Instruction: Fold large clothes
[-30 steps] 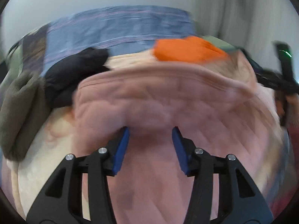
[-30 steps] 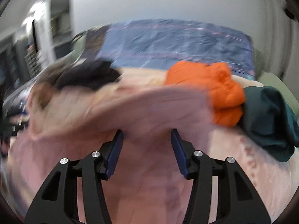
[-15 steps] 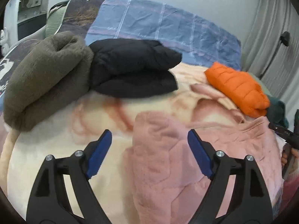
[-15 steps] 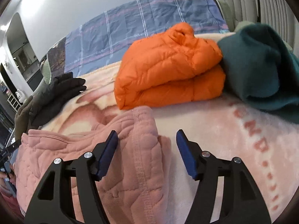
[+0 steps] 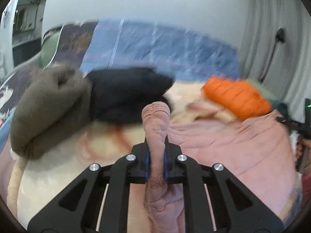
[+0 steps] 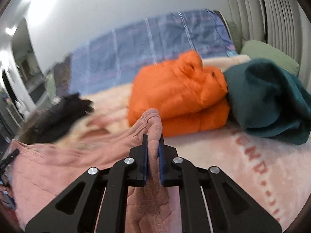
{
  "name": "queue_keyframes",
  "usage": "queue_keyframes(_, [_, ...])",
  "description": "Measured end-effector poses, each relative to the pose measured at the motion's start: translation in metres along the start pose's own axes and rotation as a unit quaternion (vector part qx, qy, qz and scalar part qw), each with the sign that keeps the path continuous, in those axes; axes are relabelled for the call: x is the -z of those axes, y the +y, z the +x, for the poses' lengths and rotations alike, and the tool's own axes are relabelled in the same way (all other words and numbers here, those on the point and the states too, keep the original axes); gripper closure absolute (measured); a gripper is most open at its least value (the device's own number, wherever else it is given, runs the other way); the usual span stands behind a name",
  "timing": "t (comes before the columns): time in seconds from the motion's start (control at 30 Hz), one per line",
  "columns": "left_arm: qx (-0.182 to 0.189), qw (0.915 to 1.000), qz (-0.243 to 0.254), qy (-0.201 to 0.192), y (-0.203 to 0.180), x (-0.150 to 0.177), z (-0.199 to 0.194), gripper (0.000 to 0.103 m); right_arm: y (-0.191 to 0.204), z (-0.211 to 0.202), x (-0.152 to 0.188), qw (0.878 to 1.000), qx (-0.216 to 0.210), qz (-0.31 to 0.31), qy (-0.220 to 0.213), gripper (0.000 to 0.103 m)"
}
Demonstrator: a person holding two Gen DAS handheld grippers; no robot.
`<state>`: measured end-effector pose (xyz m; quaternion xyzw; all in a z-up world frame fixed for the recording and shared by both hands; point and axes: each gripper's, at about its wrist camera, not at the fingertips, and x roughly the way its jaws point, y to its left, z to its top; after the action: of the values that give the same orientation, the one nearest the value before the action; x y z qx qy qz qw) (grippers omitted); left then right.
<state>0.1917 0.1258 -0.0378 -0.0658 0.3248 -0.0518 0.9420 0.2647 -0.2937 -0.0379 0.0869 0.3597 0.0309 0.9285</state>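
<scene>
Writing first: the only lettering anywhere is a row of reddish block letters and dots woven into the cream blanket (image 6: 252, 155), low right in the right wrist view. It runs off at an angle and is too blurred to spell out, and there are no brand tags I can read.

Both claws have just been closing and are now clamped on the pink garment (image 5: 223, 141), each with a ridge of its quilted fabric squeezed between the blue pads. The left gripper (image 5: 157, 155) pinches a fold that pokes up past its fingertips, and the right gripper (image 6: 153, 151) does the same at what looks like a ribbed edge. The rest of the garment lies spread on the blanket between the two.

View differences:
- Left wrist only: a brown fleece (image 5: 48, 112) bundle at left, touching the folded black jacket (image 5: 126, 95). The right gripper's dark tip shows at the far right edge.
- Right wrist only: the teal fleece (image 6: 272, 101) pressed against the folded orange jacket (image 6: 178, 97), plus a green pillow (image 6: 272, 56) behind.
- Both: the blue plaid bedding (image 5: 155, 46) at the back. The orange jacket shows small and side-on in the left view.
</scene>
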Motion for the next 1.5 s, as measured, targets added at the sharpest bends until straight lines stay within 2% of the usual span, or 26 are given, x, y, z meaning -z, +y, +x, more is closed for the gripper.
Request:
queue_keyframes(0.07, [-0.021, 0.9978, 0.004, 0.063, 0.005, 0.020, 0.039, 0.089, -0.004, 0.029, 0.014, 0.999, 0.032, -0.006, 0.041, 0.093])
queue_keyframes(0.1, [-0.032, 0.9966, 0.012, 0.075, 0.004, 0.033, 0.053, 0.088, -0.006, 0.039, 0.021, 0.998, 0.040, -0.001, 0.051, 0.092])
queue_keyframes(0.17, [-0.036, 0.9979, 0.017, 0.052, 0.003, 0.037, 0.051, 0.085, -0.008, 0.034, 0.019, 0.998, 0.043, 0.006, 0.045, 0.090])
queue_keyframes(0.2, [-0.034, 0.9983, 0.009, 0.047, 0.005, 0.034, 0.047, 0.083, -0.007, 0.030, 0.017, 0.998, 0.051, 0.003, 0.043, 0.083])
queue_keyframes(0.27, [-0.035, 0.9985, 0.001, 0.043, 0.008, 0.029, 0.039, 0.071, -0.003, 0.024, 0.017, 0.996, 0.079, -0.014, 0.037, 0.069])
queue_keyframes(0.33, [-0.039, 0.9985, -0.007, 0.037, 0.010, 0.024, 0.029, 0.066, 0.003, 0.007, 0.016, 0.994, 0.099, -0.030, 0.018, 0.060])
queue_keyframes(0.43, [-0.036, 0.9993, -0.005, 0.011, 0.000, 0.017, 0.004, 0.066, 0.012, -0.020, 0.018, 0.993, 0.114, -0.038, -0.020, 0.054])
queue_keyframes(0.47, [-0.052, 0.9984, 0.020, -0.005, -0.011, 0.015, -0.009, 0.065, 0.019, -0.028, 0.019, 0.992, 0.116, -0.042, -0.034, 0.051])
queue_keyframes(0.5, [-0.061, 0.9970, 0.044, -0.017, -0.024, 0.012, -0.018, 0.064, 0.023, -0.033, 0.018, 0.992, 0.111, -0.048, -0.044, 0.046])
queue_keyframes(0.6, [-0.048, 0.9929, 0.097, -0.050, -0.061, 0.005, -0.039, 0.050, 0.057, -0.053, 0.019, 0.993, 0.063, -0.080, -0.062, 0.044])
queue_keyframes(0.63, [-0.047, 0.9916, 0.105, -0.060, -0.070, 0.004, -0.043, 0.046, 0.065, -0.056, 0.021, 0.993, 0.049, -0.089, -0.065, 0.044])
queue_keyframes(0.73, [-0.026, 0.9895, 0.121, -0.074, -0.098, 0.001, -0.052, 0.043, 0.090, -0.051, 0.027, 0.991, 0.031, -0.114, -0.060, 0.041])
queue_keyframes(0.8, [-0.004, 0.9899, 0.126, -0.066, -0.110, 0.001, -0.045, 0.040, 0.097, -0.038, 0.031, 0.992, 0.029, -0.118, -0.044, 0.041])
queue_keyframes(0.9, [-0.015, 0.9896, 0.138, -0.036, -0.118, 0.012, -0.020, 0.039, 0.085, -0.002, 0.045, 0.995, 0.032, -0.094, 0.009, 0.038])
queue_keyframes(0.97, [-0.018, 0.9917, 0.127, 0.006, -0.112, 0.022, 0.006, 0.033, 0.074, 0.012, 0.051, 0.997, 0.013, -0.073, 0.022, 0.035])
queue_keyframes(1.03, [-0.009, 0.9933, 0.082, 0.080, -0.095, 0.036, 0.047, 0.025, 0.071, 0.013, 0.054, 0.998, 0.003, -0.062, 0.015, 0.035])
queue_keyframes(1.07, [0.004, 0.9941, 0.062, 0.089, -0.087, 0.041, 0.057, 0.023, 0.074, 0.011, 0.055, 0.998, 0.007, -0.066, 0.010, 0.035])
queue_keyframes(1.13, [0.017, 0.9951, 0.053, 0.081, -0.083, 0.040, 0.057, 0.023, 0.077, 0.011, 0.059, 0.997, 0.016, -0.074, 0.001, 0.034])
queue_keyframes(1.33, [0.018, 0.9957, 0.054, 0.073, -0.084, 0.044, 0.053, 0.023, 0.079, 0.010, 0.060, 0.997, 0.022, -0.080, 0.001, 0.034])
queue_keyframes(1.5, [0.018, 0.9960, 0.054, 0.069, -0.083, 0.045, 0.049, 0.023, 0.092, -0.004, 0.053, 0.993, 0.059, -0.100, -0.003, 0.034])
